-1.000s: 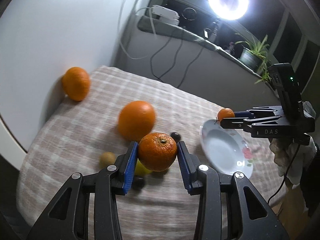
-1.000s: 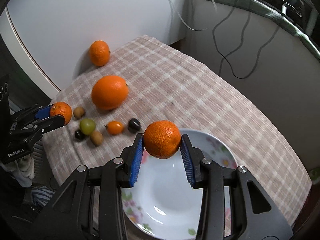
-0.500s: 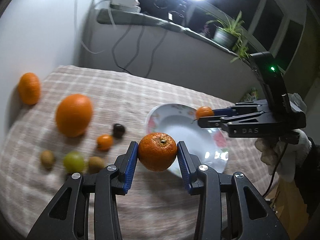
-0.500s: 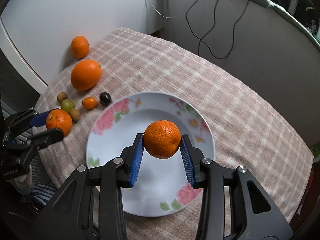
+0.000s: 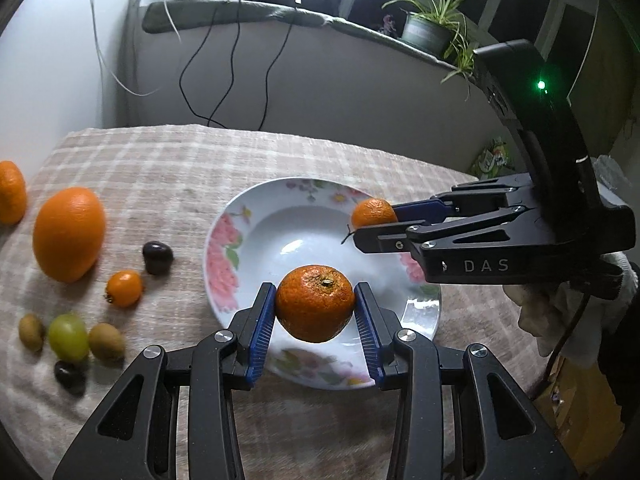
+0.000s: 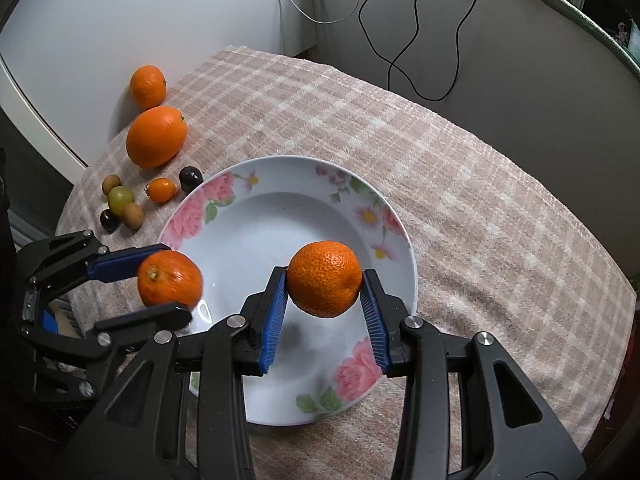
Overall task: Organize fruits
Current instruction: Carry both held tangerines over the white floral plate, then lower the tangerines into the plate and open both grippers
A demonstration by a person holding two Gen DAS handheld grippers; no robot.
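Observation:
My left gripper point(image 5: 315, 307) is shut on a tangerine point(image 5: 315, 303) and holds it above the near rim of a white flowered plate point(image 5: 224, 248). The right gripper point(image 6: 325, 280) is shut on a second tangerine point(image 6: 325, 278) above the plate's bowl point(image 6: 248, 240). Each view shows the other gripper too: the right one point(image 5: 374, 222) comes in over the plate's far right side, the left one point(image 6: 170, 280) reaches in over its left rim. A big orange point(image 5: 69, 234), another tangerine point(image 5: 11, 198) and several small fruits point(image 5: 68, 336) lie on the cloth left of the plate.
A checked cloth point(image 6: 480, 208) covers the round table, which stands against a white wall point(image 6: 120, 12). Black and white cables point(image 5: 224, 80) hang down the wall behind. A sill carries a potted plant point(image 5: 430, 28). A gloved hand point(image 5: 560, 320) holds the right gripper.
Both grippers have carried their tangerines over the plate. The left came in from the fruit pile on the left, the right moved from the plate's edge to above its middle and sank a little.

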